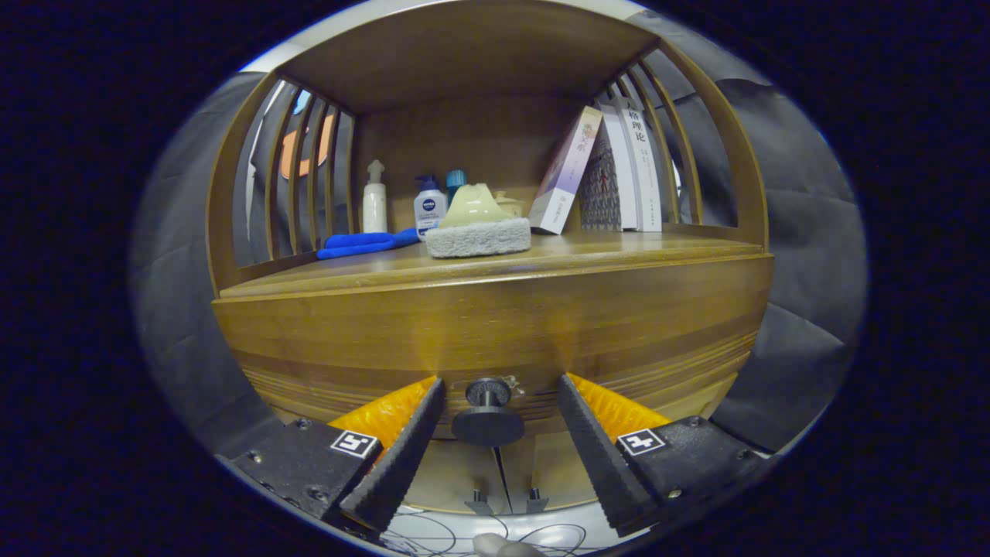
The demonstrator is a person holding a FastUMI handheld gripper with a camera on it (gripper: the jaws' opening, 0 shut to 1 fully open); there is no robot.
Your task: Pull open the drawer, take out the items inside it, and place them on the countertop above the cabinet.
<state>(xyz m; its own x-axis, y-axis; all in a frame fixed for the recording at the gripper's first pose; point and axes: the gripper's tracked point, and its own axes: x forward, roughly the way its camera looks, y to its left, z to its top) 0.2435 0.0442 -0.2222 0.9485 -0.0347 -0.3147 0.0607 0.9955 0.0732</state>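
Gripper view shows the gripper [489,422] close in front of a wooden cabinet [495,309], with its two black fingers [402,456] spread apart. Between them sits the dark round knob [488,424] of the drawer [495,348], and neither finger touches it; there is a clear gap on each side of the knob. The drawer front is flush with the cabinet, so the drawer is closed and its contents are hidden. Above the drawer, beyond the fingers, lies the countertop [619,255], a wooden shelf with slatted sides and a wooden roof. On the countertop, near the middle, rests a grey sponge with a pale yellow top [478,228]. To its left lies a blue cloth [363,244], and behind the cloth stands a small white bottle [374,199]. Next to that, further right, stands a white bottle with a blue pump [429,207], and just behind it a teal cap [455,179] is visible. On the far right side several books [611,170] lean against the slats, the leftmost one tilted more than the others. Below the drawer, two cabinet doors [464,472] meet in a narrow seam with small handles near the bottom.
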